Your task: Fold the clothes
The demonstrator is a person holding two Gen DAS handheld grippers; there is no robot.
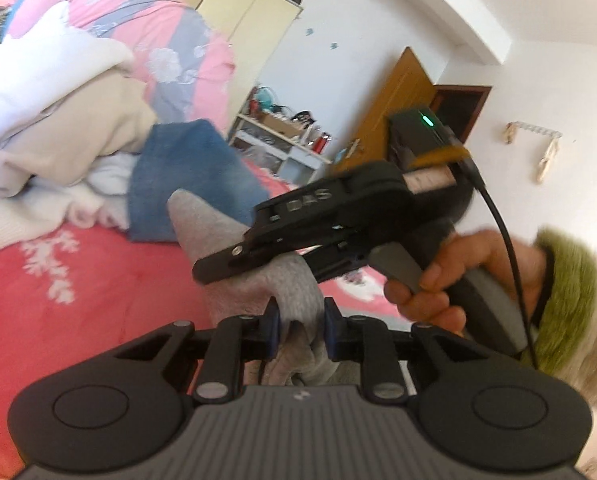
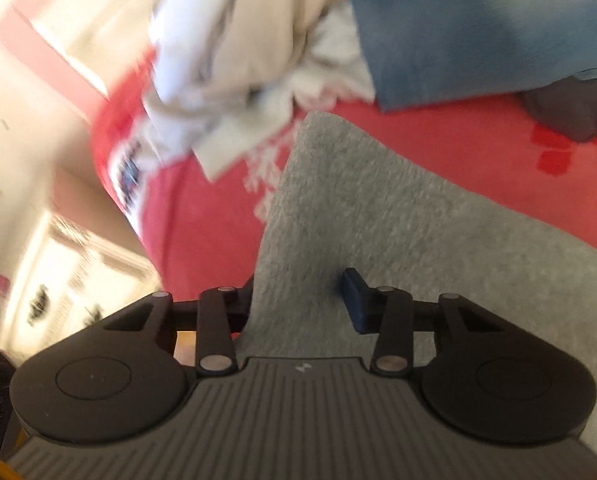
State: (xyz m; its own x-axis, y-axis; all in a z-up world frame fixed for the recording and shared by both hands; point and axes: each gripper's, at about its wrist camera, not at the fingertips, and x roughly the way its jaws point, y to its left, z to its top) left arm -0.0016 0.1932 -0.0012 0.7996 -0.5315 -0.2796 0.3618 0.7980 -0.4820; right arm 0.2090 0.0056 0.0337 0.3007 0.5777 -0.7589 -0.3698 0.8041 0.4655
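Observation:
A grey garment [image 1: 202, 220] hangs above the red bed cover, one corner pointing up. My left gripper [image 1: 298, 326] is shut on a bunched part of it, blue pads pressing from both sides. In the left wrist view my right gripper [image 1: 218, 268], held by a hand [image 1: 438, 280], lies across the same cloth just above the left one. In the right wrist view the grey garment [image 2: 378, 208] fills the gap of my right gripper [image 2: 298, 298]. Its jaws stand apart: the right blue pad [image 2: 356, 300] shows, and the cloth covers the left finger.
Folded blue jeans [image 1: 186, 176] and a heap of white and beige clothes [image 1: 58, 120] lie on the red bed cover [image 1: 98, 300]. A pink floral quilt [image 1: 158, 40] is piled behind. A dark item [image 2: 578, 108] sits by the jeans. A shelf [image 1: 282, 136] and door stand at the wall.

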